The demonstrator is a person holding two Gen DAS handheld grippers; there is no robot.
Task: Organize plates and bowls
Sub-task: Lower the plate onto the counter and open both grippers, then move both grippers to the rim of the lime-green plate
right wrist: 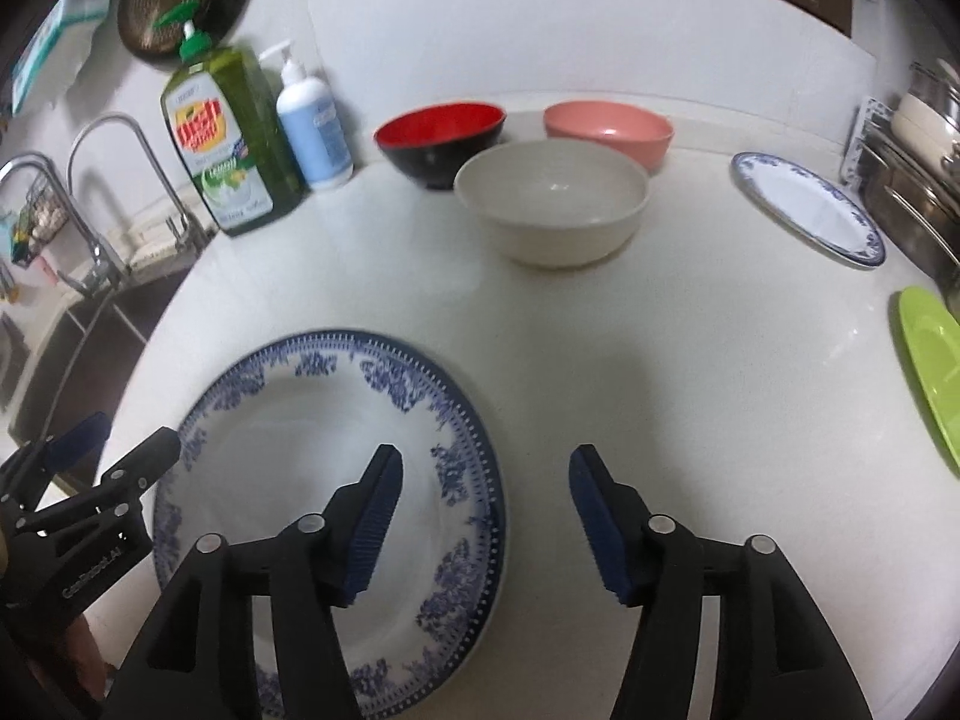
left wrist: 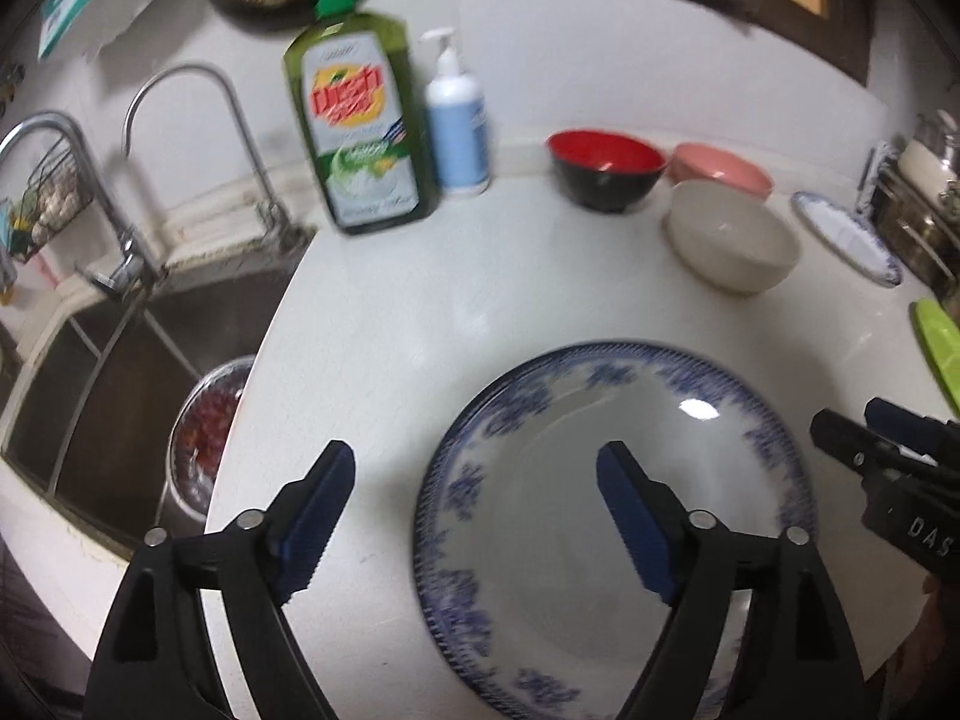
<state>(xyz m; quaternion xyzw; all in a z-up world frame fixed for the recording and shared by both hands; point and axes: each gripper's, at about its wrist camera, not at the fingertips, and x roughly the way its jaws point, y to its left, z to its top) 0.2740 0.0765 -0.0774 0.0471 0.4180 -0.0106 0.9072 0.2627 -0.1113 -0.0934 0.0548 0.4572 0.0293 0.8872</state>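
Note:
A large blue-patterned plate (left wrist: pixel 540 510) (right wrist: pixel 288 450) lies on the white counter near the front. My left gripper (left wrist: pixel 474 468) is open above its left rim and empty. My right gripper (right wrist: pixel 486 474) is open above its right rim and empty. It shows in the left wrist view (left wrist: pixel 864 438), and the left gripper shows in the right wrist view (right wrist: pixel 129 441). At the back stand a red-and-black bowl (right wrist: pixel 441 141), a pink bowl (right wrist: pixel 609 129) and a cream bowl (right wrist: pixel 552 204). A smaller blue-rimmed plate (right wrist: pixel 807 207) and a green plate (right wrist: pixel 933 372) lie at the right.
A green dish-soap bottle (left wrist: pixel 357 126) and a white pump bottle (left wrist: pixel 456 120) stand at the back left. The sink (left wrist: pixel 120 372) with two taps and a metal bowl (left wrist: pixel 207 426) is left of the counter. A steel dish rack (right wrist: pixel 918 180) stands at the right.

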